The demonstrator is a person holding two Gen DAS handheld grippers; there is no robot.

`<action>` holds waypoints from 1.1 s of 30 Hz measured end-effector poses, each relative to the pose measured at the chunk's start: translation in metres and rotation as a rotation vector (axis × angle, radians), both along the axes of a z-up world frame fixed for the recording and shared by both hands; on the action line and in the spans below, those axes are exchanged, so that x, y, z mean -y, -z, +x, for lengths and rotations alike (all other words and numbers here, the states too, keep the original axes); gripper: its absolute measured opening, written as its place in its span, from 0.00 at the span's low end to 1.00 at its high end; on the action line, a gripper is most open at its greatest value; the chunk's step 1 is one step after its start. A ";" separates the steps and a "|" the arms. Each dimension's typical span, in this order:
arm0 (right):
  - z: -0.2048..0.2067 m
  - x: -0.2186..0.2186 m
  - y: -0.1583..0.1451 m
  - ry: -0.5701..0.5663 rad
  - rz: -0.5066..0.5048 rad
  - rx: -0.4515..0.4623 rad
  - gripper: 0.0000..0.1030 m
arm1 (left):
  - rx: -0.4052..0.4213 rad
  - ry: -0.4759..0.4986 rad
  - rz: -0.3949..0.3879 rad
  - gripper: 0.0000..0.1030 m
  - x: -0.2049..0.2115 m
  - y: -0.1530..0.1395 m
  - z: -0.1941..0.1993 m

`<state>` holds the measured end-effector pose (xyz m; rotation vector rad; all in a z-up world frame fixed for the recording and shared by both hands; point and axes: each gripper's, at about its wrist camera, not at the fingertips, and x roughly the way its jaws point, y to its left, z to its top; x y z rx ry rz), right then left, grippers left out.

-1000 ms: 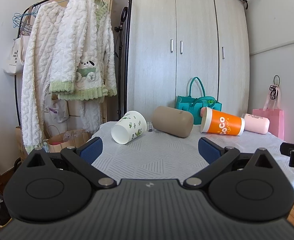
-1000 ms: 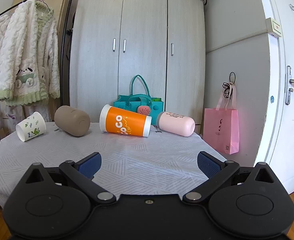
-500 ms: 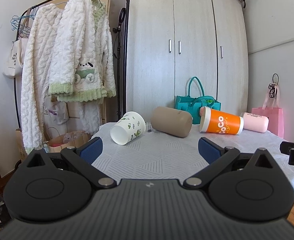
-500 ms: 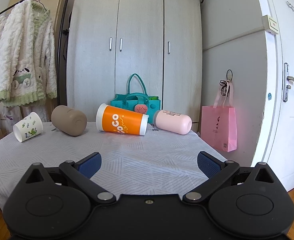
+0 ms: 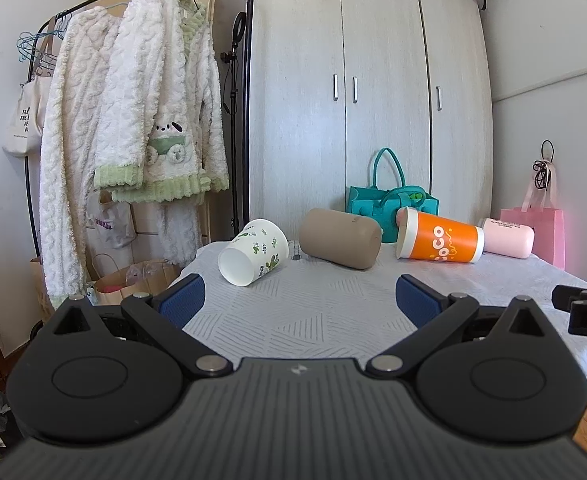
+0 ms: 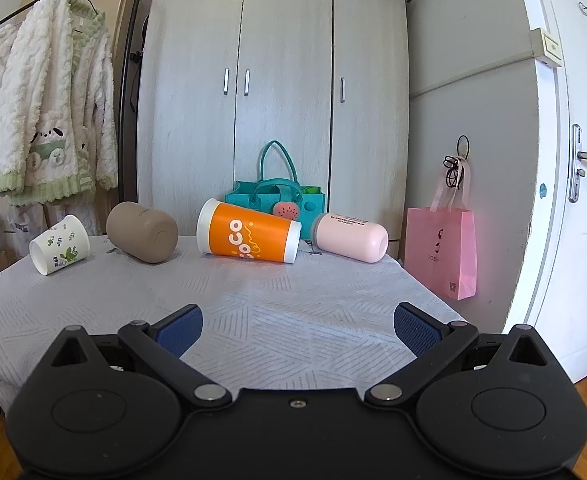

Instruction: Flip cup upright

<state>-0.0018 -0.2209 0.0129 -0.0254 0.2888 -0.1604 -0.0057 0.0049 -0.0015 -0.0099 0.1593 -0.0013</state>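
Observation:
Several cups lie on their sides in a row at the far side of the table point(image 5: 317, 312): a white cup with green leaf print point(image 5: 253, 252), a tan cup point(image 5: 339, 238), an orange cup point(image 5: 439, 240) and a pink cup point(image 5: 507, 237). The right wrist view shows the same row: white cup point(image 6: 59, 245), tan cup point(image 6: 141, 232), orange cup point(image 6: 249, 235), pink cup point(image 6: 351, 238). My left gripper point(image 5: 299, 300) is open and empty, short of the cups. My right gripper point(image 6: 297, 324) is open and empty over the near part of the table point(image 6: 253, 304).
A teal bag point(image 6: 279, 196) stands behind the cups. A wardrobe point(image 6: 277, 92) is behind the table. A clothes rack with white robes point(image 5: 133, 128) is at the left. A pink bag point(image 6: 443, 250) hangs at the right by a door point(image 6: 577, 184).
Both views have crept slightly closer to the table and cups. The cups have not moved. Both grippers stay open.

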 end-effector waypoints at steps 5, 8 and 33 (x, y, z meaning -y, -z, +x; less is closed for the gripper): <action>0.004 -0.002 -0.001 -0.009 0.002 -0.032 1.00 | -0.045 0.028 -0.005 1.00 -0.005 -0.002 0.006; 0.015 0.000 -0.001 -0.045 0.052 -0.098 1.00 | -0.110 0.034 -0.010 1.00 -0.012 -0.007 0.015; 0.212 -0.086 -0.064 -0.679 0.585 -0.752 1.00 | -0.361 0.229 0.093 1.00 -0.107 -0.072 0.137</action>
